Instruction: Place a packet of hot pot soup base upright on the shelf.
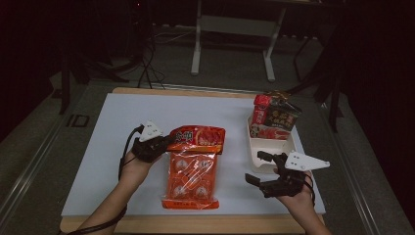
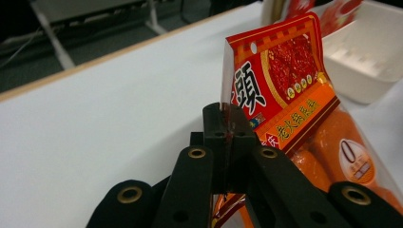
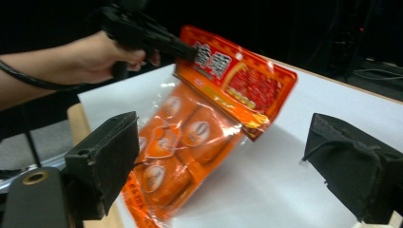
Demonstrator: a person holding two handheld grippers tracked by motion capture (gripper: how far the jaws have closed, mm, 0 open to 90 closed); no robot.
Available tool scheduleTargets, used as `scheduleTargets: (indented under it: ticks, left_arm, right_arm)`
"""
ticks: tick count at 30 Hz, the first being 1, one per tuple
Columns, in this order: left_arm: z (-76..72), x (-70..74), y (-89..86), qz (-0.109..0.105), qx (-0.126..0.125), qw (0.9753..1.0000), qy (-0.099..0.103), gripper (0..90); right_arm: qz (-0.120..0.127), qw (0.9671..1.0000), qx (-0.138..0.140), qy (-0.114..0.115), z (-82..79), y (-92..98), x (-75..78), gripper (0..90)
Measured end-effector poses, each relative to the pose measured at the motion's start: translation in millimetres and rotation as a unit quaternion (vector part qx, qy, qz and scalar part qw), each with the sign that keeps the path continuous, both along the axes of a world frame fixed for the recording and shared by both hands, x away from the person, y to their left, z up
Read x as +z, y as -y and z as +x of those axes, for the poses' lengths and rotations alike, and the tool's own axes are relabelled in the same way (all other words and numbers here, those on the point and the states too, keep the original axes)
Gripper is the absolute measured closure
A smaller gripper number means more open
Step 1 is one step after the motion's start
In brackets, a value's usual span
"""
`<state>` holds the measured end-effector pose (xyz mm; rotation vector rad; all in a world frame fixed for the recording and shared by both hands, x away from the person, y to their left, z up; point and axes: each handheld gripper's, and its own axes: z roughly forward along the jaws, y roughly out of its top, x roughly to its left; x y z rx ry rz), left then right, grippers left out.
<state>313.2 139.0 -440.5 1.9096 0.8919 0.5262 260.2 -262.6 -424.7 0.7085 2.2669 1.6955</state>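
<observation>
White table covering (image 1: 122,147) is seen mid-frame; the orange snack bag (image 1: 193,171) is pinched at its header by the clamped left gripper (image 1: 166,143), apparently for lifting; the right gripper (image 1: 264,171) is held wide open, empty, beside the white tray (image 1: 288,144).

The orange snack bag (image 2: 285,95) bears a large black character "頭" on its red header and a "0" on an inner packet.

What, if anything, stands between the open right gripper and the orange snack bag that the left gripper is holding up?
Nothing visible does. The right gripper sits open beside the orange snack bag, with bare white table between them. The left gripper pinches the bag's top corner.
</observation>
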Motion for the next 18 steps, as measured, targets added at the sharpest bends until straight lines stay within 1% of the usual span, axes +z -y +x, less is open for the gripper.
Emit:
scheduleTargets:
  ticks: [2,3,5,7,8,9,10,12,15,16,18]
  left_arm:
    - [-3.7,3.8,1.2,-0.004,-0.008,0.9999,0.01,90.0]
    - [-5.8,5.7,1.3,-0.006,-0.015,0.9997,0.017,90.0]
    - [-9.5,9.2,2.1,-0.012,-0.02,0.9994,0.024,90.0]
    - [-12.8,11.9,2.8,-0.018,-0.028,0.9989,0.033,90.0]
    - [-13.9,13.0,3.0,-0.018,-0.03,0.9988,0.033,90.0]
    - [-15.6,14.4,3.8,-0.024,-0.035,0.9985,0.035,90.0]
    - [-16.8,15.9,4.1,-0.025,-0.035,0.9984,0.036,90.0]
    - [-18.4,19.1,4.3,-0.034,-0.04,0.9981,0.033,90.0]
    - [-22.2,22.7,6.8,-0.035,-0.046,0.9975,0.04,90.0]
    - [-24.1,24.2,8.2,-0.033,-0.049,0.9972,0.046,90.0]
    - [-26.5,26.3,9.5,-0.04,-0.056,0.9964,0.05,90.0]
  right_arm:
    - [0.008,0.9999,-0.008,-0.003,5.3,0.3,2.1,11.4]
    - [0.008,0.9999,-0.007,-0.004,6.8,0.5,2.8,11.5]
    - [0.007,0.9999,-0.015,-0.001,8.2,0.0,3.9,12.2]
    - [0.009,0.9998,-0.015,-0.003,10.3,-1.0,5.5,13.0]
    - [0.009,0.9999,-0.013,-0.003,10.9,-2.2,6.4,13.0]
    - [0.01,0.9999,-0.011,-0.003,11.3,-3.0,7.1,13.2]
    - [0.014,0.9998,-0.013,0.001,12.0,-4.7,8.3,13.6]
    - [0.02,0.9998,-0.01,-0.003,14.3,-7.8,10.3,14.1]
    - [0.026,0.9996,-0.006,-0.009,17.8,-13.6,12.1,16.6]
    - [0.026,0.9996,-0.005,-0.009,18.6,-16.4,12.3,16.6]
    - [0.022,0.9997,-0.004,-0.006,22.0,-23.5,11.7,16.6]
